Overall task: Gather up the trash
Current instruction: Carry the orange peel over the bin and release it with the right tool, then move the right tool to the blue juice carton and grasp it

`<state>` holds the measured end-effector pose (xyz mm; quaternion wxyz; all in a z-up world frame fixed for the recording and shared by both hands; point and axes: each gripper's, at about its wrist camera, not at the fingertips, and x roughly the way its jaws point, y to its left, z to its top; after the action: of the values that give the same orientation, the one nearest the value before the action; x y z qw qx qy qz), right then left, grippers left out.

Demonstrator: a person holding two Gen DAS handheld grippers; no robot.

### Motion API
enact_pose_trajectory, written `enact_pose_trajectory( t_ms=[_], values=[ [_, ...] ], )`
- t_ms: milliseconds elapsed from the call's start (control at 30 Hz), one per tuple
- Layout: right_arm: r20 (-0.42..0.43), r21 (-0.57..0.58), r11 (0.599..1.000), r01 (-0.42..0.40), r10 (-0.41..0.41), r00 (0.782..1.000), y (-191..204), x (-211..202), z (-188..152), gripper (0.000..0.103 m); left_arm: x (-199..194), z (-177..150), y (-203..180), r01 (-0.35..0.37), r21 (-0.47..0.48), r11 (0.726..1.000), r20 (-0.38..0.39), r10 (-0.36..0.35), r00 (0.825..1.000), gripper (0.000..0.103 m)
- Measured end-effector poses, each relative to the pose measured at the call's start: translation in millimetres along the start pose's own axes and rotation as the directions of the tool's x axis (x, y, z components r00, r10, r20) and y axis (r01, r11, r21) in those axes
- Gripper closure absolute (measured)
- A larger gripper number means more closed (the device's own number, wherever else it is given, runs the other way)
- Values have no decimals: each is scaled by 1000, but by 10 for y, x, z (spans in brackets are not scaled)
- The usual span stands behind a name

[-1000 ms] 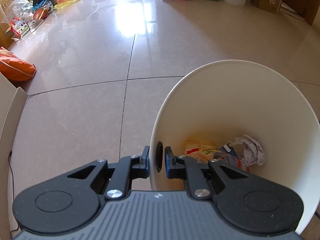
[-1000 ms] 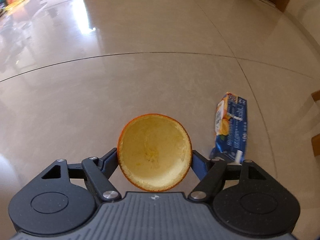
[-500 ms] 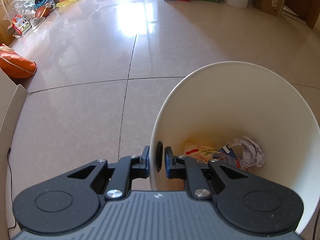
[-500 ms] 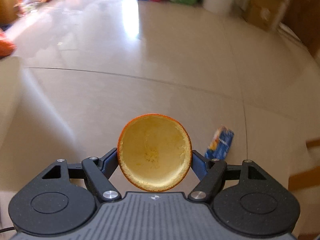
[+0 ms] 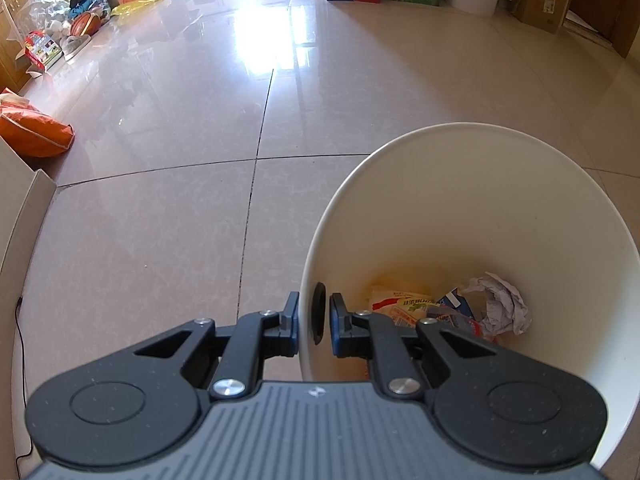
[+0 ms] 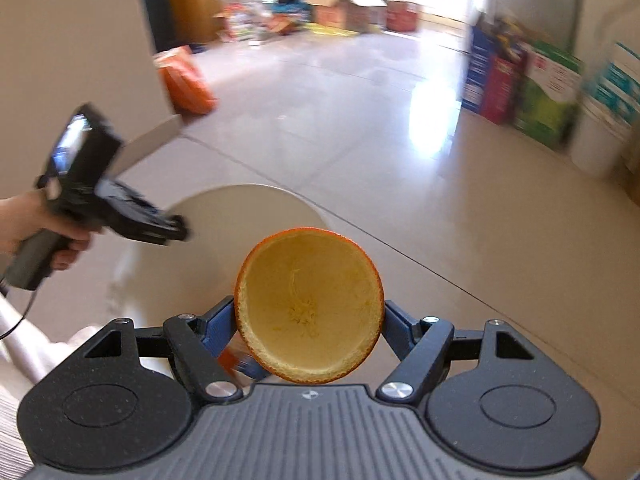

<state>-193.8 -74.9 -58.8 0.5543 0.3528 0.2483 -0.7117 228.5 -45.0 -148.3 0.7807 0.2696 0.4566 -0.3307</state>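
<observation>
The right gripper (image 6: 308,320) holds a hollowed orange peel half (image 6: 308,306) between its pads, cup facing the camera. The white bin (image 5: 472,216) lies ahead and to its left, mouth open, with wrappers and crumpled paper (image 5: 500,304) inside. The left gripper (image 5: 314,320) pinches the bin's near rim, so the peel must travel left over the mouth

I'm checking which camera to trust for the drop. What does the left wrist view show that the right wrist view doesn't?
Only the left wrist view looks into the white bin: a crumpled paper ball and a yellow wrapper lie at its bottom, and the left gripper is shut on the bin's rim.

Only the right wrist view shows the right gripper shut on the orange peel half, plus the person's hand holding the other gripper.

Both show the bin, the tiled floor and the orange bag.
</observation>
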Motion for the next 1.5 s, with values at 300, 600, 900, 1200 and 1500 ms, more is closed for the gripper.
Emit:
enact_pose_trajectory(
  t_ms=[300, 600, 900, 1200, 1500],
  values=[
    [-71, -123, 975, -187, 179, 981, 523, 218, 233, 16, 12, -1, -6, 0, 2, 1000, -1, 0, 1000, 91],
    [-18, -60, 976, -211, 210, 977, 458, 144, 280, 1, 8, 16, 19, 8, -6, 1000, -7, -8, 1000, 91],
    [-19, -51, 980, -193, 193, 981, 369, 160, 206, 1, 27, 38, 20, 5, -7, 1000, -9, -5, 1000, 90],
    [3, 38, 995, -93, 93, 996, 87, 65, 13, 1, 26, 47, 75, 12, -16, 1000, -11, -12, 1000, 91],
    [-8, 233, 964, 128, -129, 992, -458, 28, -455, 0, 37, 37, 76, 12, -18, 1000, -12, -13, 1000, 91]
  ],
)
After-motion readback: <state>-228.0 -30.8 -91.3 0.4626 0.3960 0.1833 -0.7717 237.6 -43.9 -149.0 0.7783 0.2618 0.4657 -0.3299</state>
